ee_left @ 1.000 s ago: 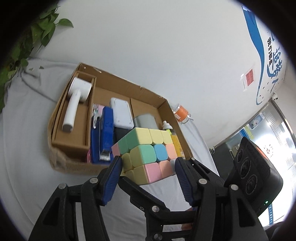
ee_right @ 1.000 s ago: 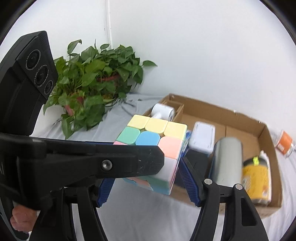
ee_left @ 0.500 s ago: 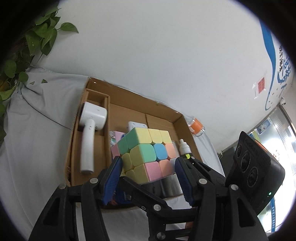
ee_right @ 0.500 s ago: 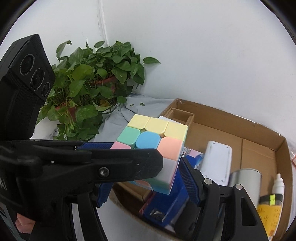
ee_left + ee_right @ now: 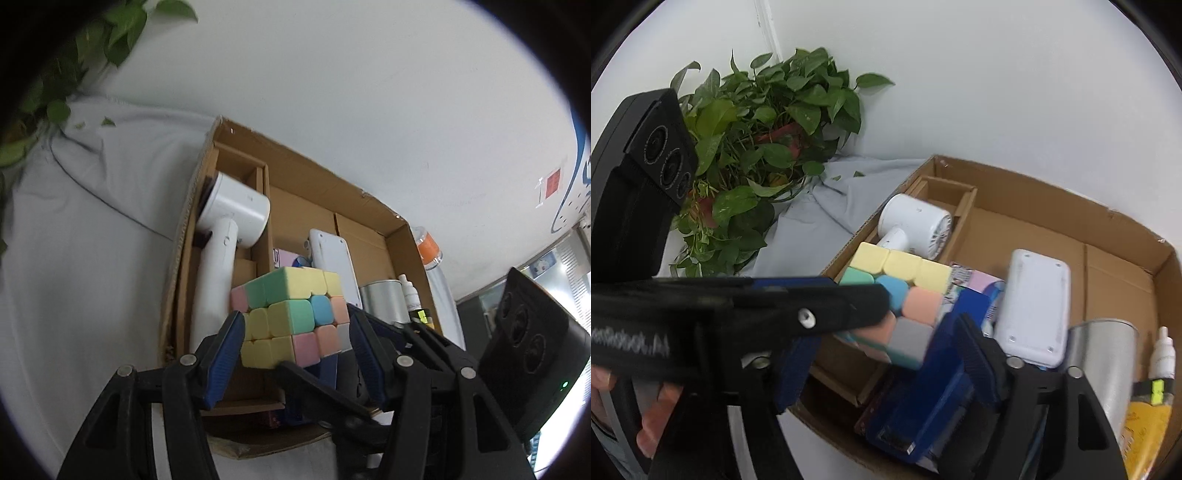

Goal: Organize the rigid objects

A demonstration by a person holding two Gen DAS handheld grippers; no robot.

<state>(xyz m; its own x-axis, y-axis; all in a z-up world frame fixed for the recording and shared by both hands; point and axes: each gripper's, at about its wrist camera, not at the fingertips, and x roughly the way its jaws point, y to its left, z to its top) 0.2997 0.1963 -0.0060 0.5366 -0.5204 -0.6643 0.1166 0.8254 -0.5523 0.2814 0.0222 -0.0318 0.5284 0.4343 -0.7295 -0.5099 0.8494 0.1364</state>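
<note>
A pastel puzzle cube point(image 5: 291, 317) is gripped from two sides at once. My left gripper point(image 5: 295, 343) is shut on it, and my right gripper point(image 5: 882, 350) is shut on it too, with the left gripper's finger point(image 5: 798, 306) crossing in front in the right wrist view, where the cube point(image 5: 905, 284) also shows. The cube hangs above the near left part of a cardboard box point(image 5: 369, 206), over the divider beside a white hair dryer point(image 5: 229, 229).
The box point(image 5: 1052, 192) holds the hair dryer point(image 5: 916, 225), a white device point(image 5: 1034, 306), a blue stapler point(image 5: 923, 410), a metal cup point(image 5: 1108, 362), a dropper bottle point(image 5: 1161, 354) and a yellow container point(image 5: 1145, 432). A potted plant point(image 5: 757, 136) stands left. An orange-capped bottle point(image 5: 428, 251) lies behind the box.
Both grippers have carried the cube forward from in front of the box to above its near left part. The box contents now appear much closer.
</note>
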